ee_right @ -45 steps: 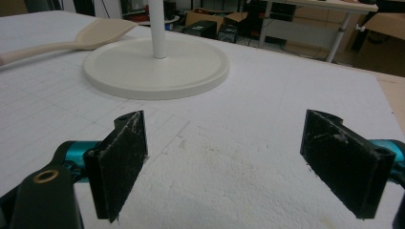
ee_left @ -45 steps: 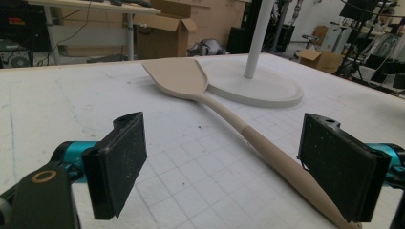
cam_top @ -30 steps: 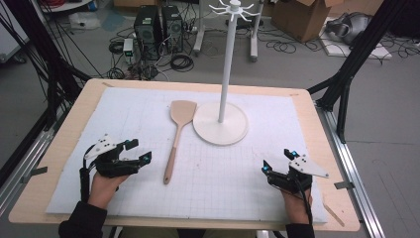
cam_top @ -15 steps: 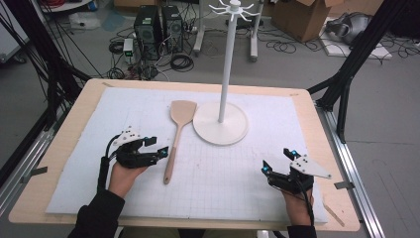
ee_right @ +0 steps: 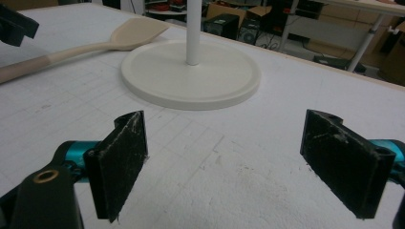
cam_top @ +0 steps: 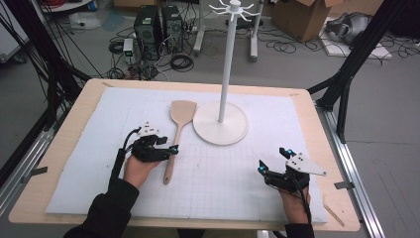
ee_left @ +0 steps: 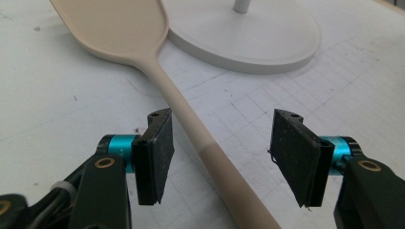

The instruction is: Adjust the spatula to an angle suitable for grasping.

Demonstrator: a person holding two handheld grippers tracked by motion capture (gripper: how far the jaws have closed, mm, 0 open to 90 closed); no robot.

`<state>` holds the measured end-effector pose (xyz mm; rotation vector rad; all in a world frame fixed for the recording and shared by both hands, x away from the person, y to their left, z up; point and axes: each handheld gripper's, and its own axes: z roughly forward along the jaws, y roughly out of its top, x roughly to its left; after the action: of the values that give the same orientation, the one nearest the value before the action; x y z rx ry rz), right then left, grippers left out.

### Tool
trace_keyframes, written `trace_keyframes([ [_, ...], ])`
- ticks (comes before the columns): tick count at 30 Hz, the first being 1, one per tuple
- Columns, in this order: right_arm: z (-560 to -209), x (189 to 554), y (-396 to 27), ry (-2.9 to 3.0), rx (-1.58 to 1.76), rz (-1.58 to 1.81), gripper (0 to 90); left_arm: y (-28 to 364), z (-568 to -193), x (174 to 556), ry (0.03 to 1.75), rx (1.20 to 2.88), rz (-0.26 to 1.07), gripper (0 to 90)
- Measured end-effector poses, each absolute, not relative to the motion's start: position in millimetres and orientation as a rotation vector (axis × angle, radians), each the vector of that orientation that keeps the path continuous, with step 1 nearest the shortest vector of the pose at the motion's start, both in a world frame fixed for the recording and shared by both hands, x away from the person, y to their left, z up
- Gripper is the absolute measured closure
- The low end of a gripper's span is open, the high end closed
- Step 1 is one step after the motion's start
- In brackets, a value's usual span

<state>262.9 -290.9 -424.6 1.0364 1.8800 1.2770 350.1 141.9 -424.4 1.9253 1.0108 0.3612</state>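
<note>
Item: wooden spatula [cam_top: 177,130], pale, flat on the white gridded mat [cam_top: 99,148]; blade toward the far side, just beside the round base of the white hook stand [cam_top: 220,124], handle running back toward the near edge. Blade and base close together, contact not discernible. Left gripper [ee_left: 217,157]: straddling the handle about midway along its length, one pad to each side, jaws partly spread and just been closing, with the handle between them but neither pad pressing on it yet; handle nearer the left-hand pad [ee_left: 160,157] in the left gripper view. Right gripper [ee_right: 224,164]: jaws spread wide over bare mat at the near right, nothing between them, well apart from the spatula; stand base visible ahead of it. Step in hand, by judgement: closing on the handle for a lift. Handling notes: centre the handle between the pads before full closure, since the offset could let the nearer pad nudge it sideways and swing the blade against the stand base; keep pad faces square to the round handle to avoid rolling; seat the pads low enough to catch the widest part of the handle; lift only once both pads bear evenly. Grip point behind the blade likely to leave the blade end heavy, so expect a droop and hold firmly.
</note>
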Motion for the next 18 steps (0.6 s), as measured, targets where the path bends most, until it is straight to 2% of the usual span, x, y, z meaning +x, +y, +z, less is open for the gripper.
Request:
trace_keyframes([
  [12,-427,261,-295,1.88,1.05,1.27,15.4,130,-438,373,1.129,1.979,0.379,41.1],
  [18,-426,263,-294,1.886,1.046,1.264,15.4,126,-443,375,1.144,1.991,0.391,48.8],
])
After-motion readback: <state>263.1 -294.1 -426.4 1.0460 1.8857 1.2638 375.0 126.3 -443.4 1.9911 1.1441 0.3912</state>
